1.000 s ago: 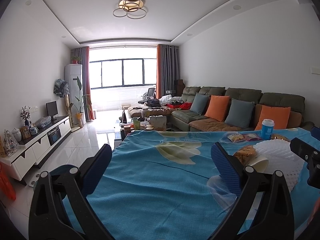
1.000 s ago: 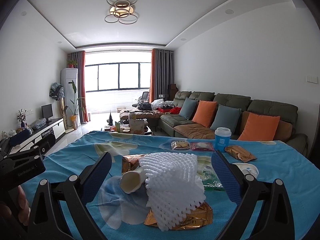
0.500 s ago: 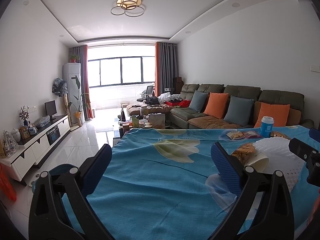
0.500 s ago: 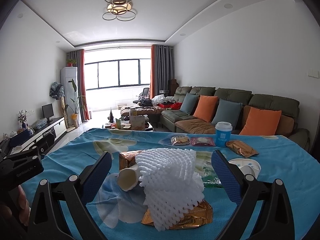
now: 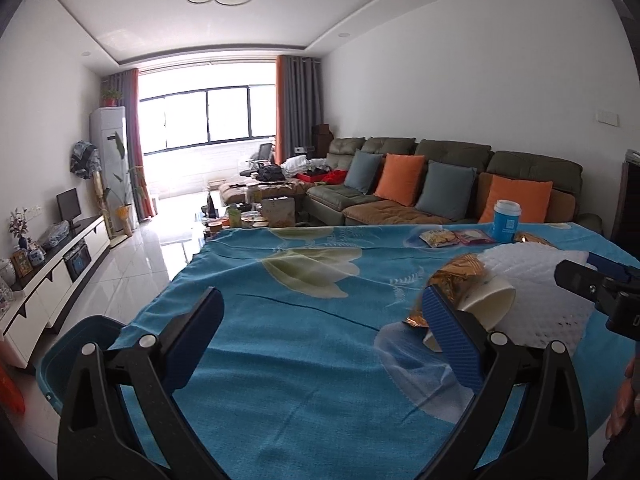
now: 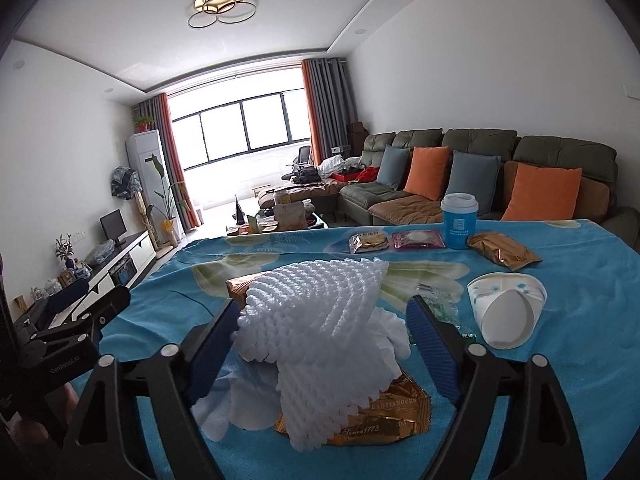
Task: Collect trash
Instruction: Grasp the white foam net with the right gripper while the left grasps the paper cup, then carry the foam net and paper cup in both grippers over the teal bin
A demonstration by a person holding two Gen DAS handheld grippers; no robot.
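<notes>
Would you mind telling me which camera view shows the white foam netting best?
The right wrist view: the white foam netting fills the centre between the right gripper's jaws, which have just been closing around it, its mesh sharp. The left wrist view shows only part of it at the right edge, behind a tipped paper cup.

Each camera sits low behind its own tool, looking forward and slightly down across the tabletop (image 5: 304, 360) toward the sofa (image 6: 472, 148) and window (image 5: 208, 120); the right view sits close over the white foam net (image 6: 320, 320); both share that net, seen at the left view's right edge.
</notes>
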